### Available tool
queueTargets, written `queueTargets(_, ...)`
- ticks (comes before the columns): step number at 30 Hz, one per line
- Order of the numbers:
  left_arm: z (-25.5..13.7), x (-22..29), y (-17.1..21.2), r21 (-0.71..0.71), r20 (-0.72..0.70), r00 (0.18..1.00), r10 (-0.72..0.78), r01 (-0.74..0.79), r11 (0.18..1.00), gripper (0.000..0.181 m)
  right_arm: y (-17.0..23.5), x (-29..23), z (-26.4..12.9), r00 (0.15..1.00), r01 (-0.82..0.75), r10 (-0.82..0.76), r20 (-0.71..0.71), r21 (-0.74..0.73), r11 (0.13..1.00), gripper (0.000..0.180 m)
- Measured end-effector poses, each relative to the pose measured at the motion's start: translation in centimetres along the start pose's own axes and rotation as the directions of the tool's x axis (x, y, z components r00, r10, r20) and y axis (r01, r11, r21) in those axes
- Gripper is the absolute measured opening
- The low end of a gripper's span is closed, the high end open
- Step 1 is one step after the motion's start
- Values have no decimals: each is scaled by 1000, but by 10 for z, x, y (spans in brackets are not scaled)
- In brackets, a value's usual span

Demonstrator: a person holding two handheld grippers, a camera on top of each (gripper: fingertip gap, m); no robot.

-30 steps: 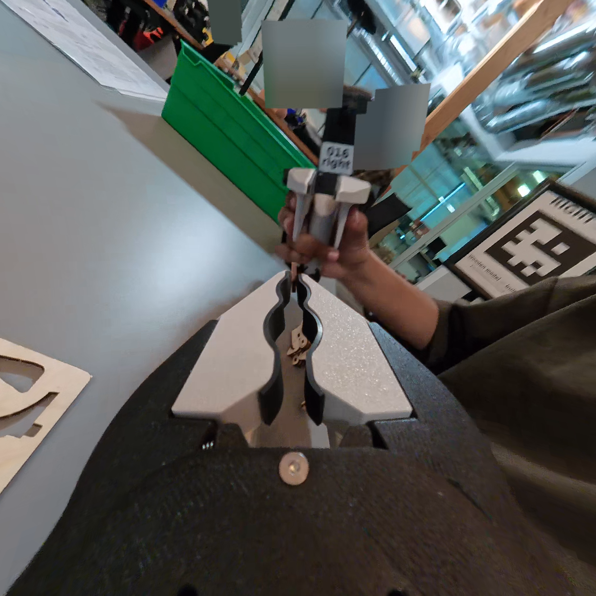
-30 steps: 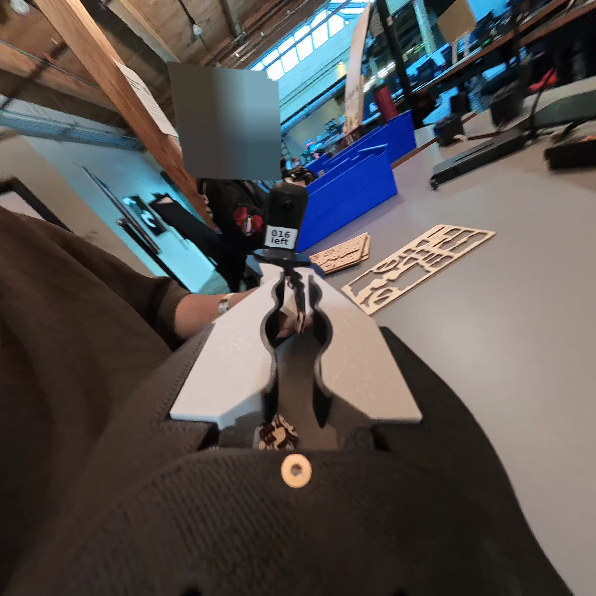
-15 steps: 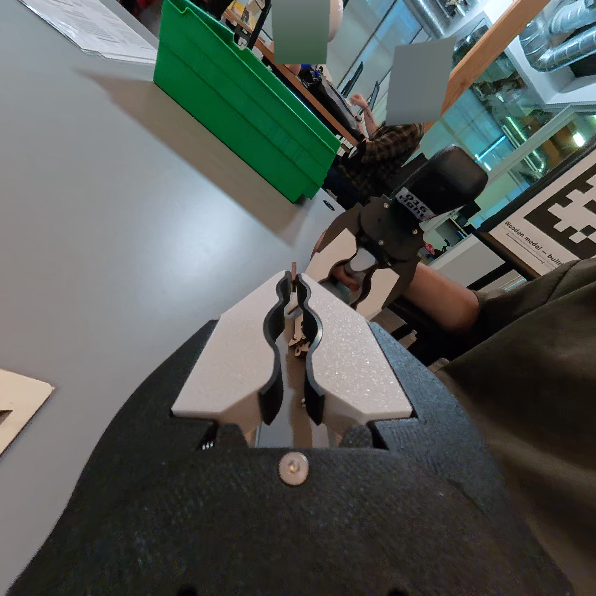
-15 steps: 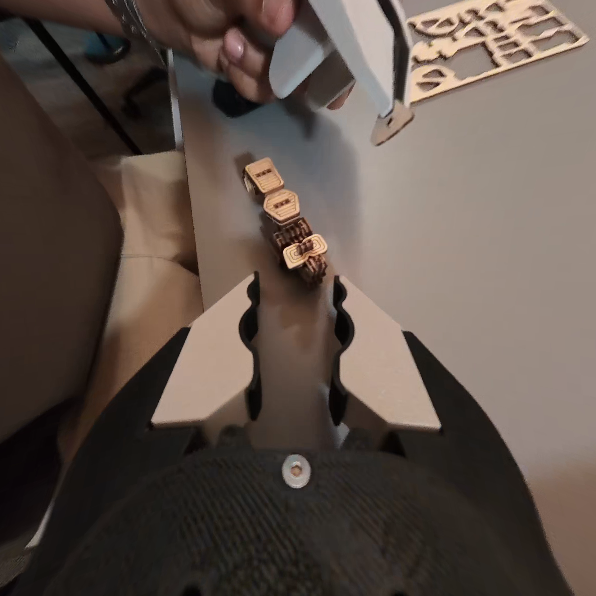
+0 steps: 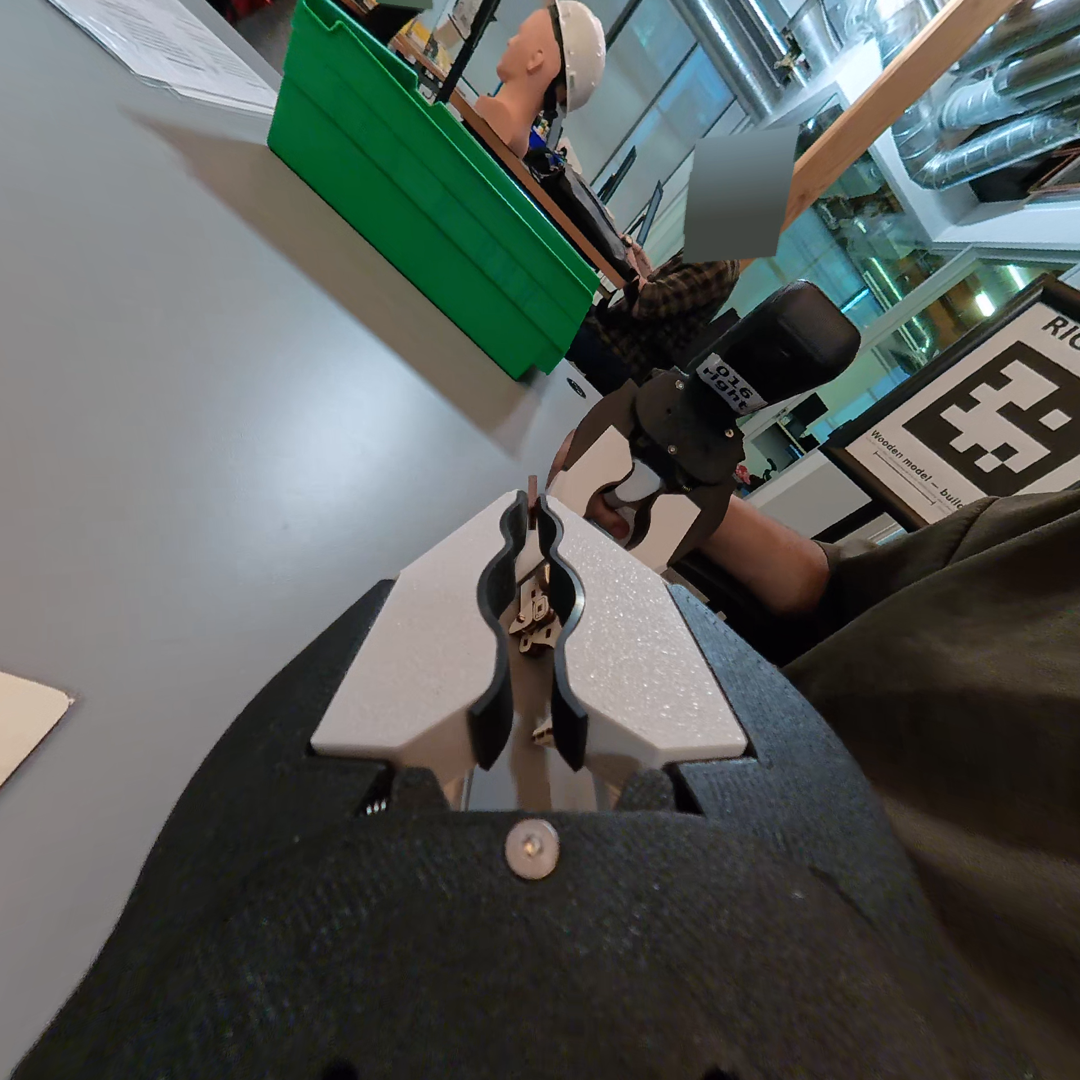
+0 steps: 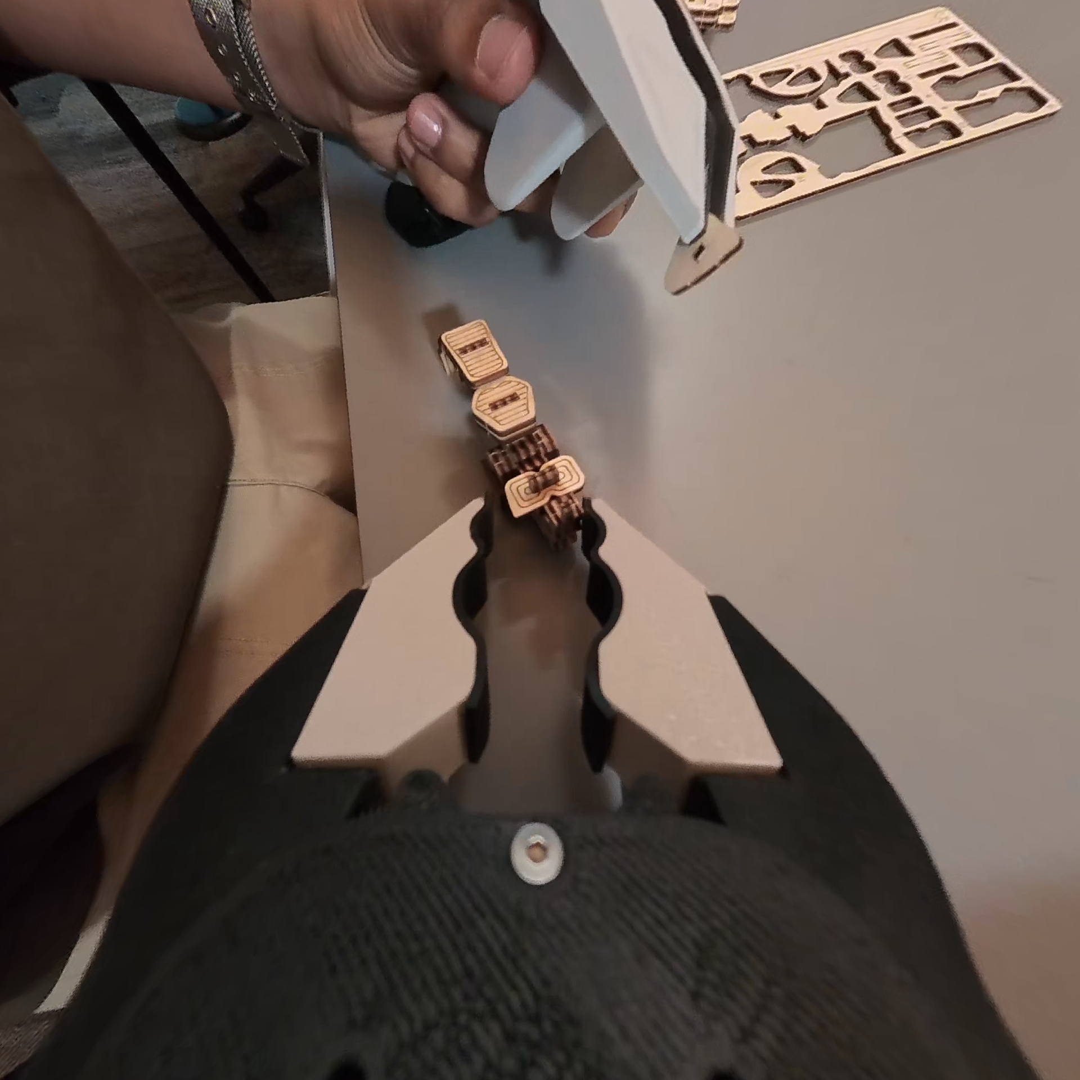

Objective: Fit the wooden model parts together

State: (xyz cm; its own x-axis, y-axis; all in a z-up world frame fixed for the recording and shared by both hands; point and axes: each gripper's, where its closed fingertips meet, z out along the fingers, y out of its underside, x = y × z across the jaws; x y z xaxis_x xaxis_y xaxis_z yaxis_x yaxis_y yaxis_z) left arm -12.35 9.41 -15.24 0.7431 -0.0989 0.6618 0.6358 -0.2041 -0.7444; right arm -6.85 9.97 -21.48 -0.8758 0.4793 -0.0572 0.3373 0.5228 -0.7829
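Observation:
A partly built wooden model (image 6: 513,435), a row of small engraved blocks, lies on the grey table (image 6: 818,526) near its left edge. My right gripper (image 6: 535,517) is open and points down at it, with the model's near end between the fingertips. My left gripper (image 5: 529,504) is shut on a thin flat wooden piece (image 5: 533,488). In the right wrist view the left gripper (image 6: 695,234) holds that piece (image 6: 704,266) just above the table, to the right of the model. The right gripper's body (image 5: 678,444) shows beyond the left one.
A cut-out wooden parts sheet (image 6: 876,117) lies at the far right, and another sheet's corner (image 5: 23,724) shows at the left. A green bin (image 5: 421,193) and papers (image 5: 163,58) sit at the table's far side. The table edge (image 6: 345,409) runs close beside the model. My right fingertips sit around 8 centimetres from my left ones.
The right gripper swung down from facing the left gripper, and the model it carried between its jaws now lies on the table. The left gripper kept its flat piece.

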Motion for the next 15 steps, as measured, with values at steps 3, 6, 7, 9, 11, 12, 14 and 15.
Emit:
queueTargets(3, -1, -1, -1, 6, -5, 1000, -12, 12, 1000, 0, 2, 0, 2, 1000, -3, 3, 6, -18, 1000, 28)
queueTargets(6, -1, -1, -1, 6, -5, 1000, -20, 20, 1000, 0, 3, -1, 3, 1000, -2, 2, 13, -24, 1000, 26)
queueTargets(7, -1, -1, -1, 6, -5, 1000, -20, 20, 1000, 0, 3, -1, 3, 1000, -2, 3, 15, -23, 1000, 26)
queueTargets(9, 0, -2, -1, 5, -3, 1000, -22, 22, 1000, 0, 2, -2, 3, 1000, -2, 2, 18, -21, 1000, 25)
queueTargets(11, -1, -2, -1, 5, -2, 1000, -24, 24, 1000, 0, 2, -2, 3, 1000, -1, 2, 18, -21, 1000, 25)
queueTargets(12, 0, -2, -1, 5, -2, 1000, -25, 25, 1000, 0, 2, -2, 3, 1000, -1, 1, 17, -20, 1000, 26)
queueTargets(14, -1, -3, -1, 7, -1, 1000, -26, 26, 1000, 0, 2, -1, 3, 1000, -1, 2, 10, -18, 1000, 31)
queueTargets(15, -1, -3, -1, 7, 0, 1000, -26, 26, 1000, 0, 1, -1, 3, 1000, -1, 1, 10, -11, 1000, 31)
